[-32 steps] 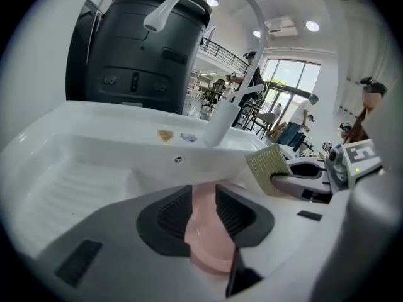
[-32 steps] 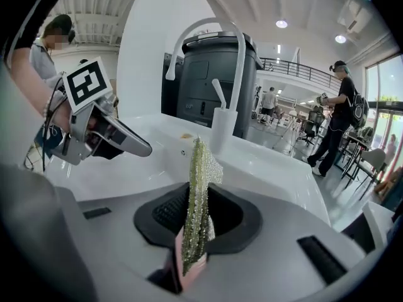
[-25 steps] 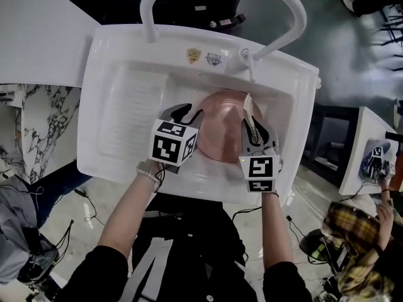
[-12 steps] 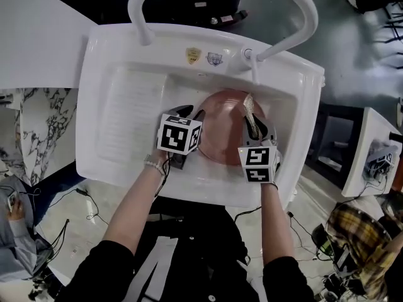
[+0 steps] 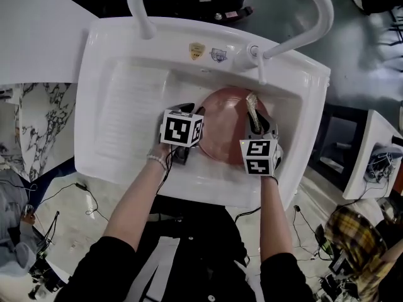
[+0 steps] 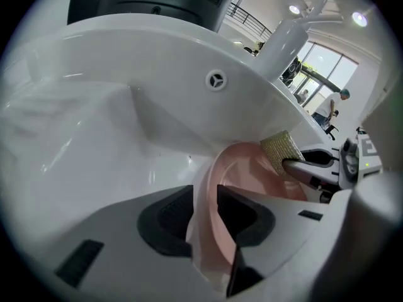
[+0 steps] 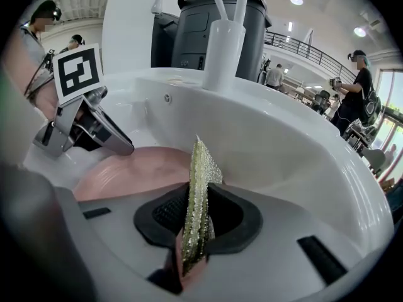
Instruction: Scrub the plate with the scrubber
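Left tool [image 6: 204, 211] shifted inward, clamping plate [image 5: 223, 134] | right tool [image 7: 198, 218] pinching scrubber [image 7: 201, 168] | inside sink [image 5: 126, 106]

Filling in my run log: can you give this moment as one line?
phase: scrub plate | left gripper: shut on plate rim | right gripper: shut on scrubber, over plate | plate: in sink

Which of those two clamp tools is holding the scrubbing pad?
The right gripper: its jaws pinch the yellowish scrubber, while the left gripper clamps the rim of the pink plate.
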Demonstrator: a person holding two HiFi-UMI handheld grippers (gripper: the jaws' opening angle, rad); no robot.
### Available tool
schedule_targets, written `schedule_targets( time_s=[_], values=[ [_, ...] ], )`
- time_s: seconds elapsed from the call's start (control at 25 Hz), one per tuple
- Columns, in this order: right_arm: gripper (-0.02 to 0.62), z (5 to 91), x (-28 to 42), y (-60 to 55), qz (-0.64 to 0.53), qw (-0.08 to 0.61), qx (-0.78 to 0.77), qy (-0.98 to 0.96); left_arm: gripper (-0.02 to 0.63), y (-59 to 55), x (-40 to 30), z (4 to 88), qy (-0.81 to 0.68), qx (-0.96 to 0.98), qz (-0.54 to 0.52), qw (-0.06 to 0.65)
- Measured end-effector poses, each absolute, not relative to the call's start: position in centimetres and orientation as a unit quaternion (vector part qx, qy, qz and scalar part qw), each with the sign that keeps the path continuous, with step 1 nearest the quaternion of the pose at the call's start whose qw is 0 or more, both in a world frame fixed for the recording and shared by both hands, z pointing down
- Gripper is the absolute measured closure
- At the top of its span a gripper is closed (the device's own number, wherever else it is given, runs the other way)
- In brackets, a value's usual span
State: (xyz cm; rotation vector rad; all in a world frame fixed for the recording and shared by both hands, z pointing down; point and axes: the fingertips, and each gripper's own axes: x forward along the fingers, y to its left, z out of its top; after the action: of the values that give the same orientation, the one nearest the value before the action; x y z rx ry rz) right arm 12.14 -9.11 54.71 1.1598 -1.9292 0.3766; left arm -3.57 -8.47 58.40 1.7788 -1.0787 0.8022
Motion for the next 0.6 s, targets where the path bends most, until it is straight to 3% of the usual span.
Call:
schedule_targets(
  time_s=[0.32,0.6],
  values=[
    [0.520,55.6,10.9,-9.2,0.125,0.442,0.437,-0.773,0.587,-8.2,-3.0,59.1,-0.410,0.728,0.337,0.435],
    [0.520,56.8,8.7,-9.3,0.080,0.476,0.379,-0.790,0.589,-8.2,-3.2,59.0,-0.401,0.728,0.311,0.462]
  ],
)
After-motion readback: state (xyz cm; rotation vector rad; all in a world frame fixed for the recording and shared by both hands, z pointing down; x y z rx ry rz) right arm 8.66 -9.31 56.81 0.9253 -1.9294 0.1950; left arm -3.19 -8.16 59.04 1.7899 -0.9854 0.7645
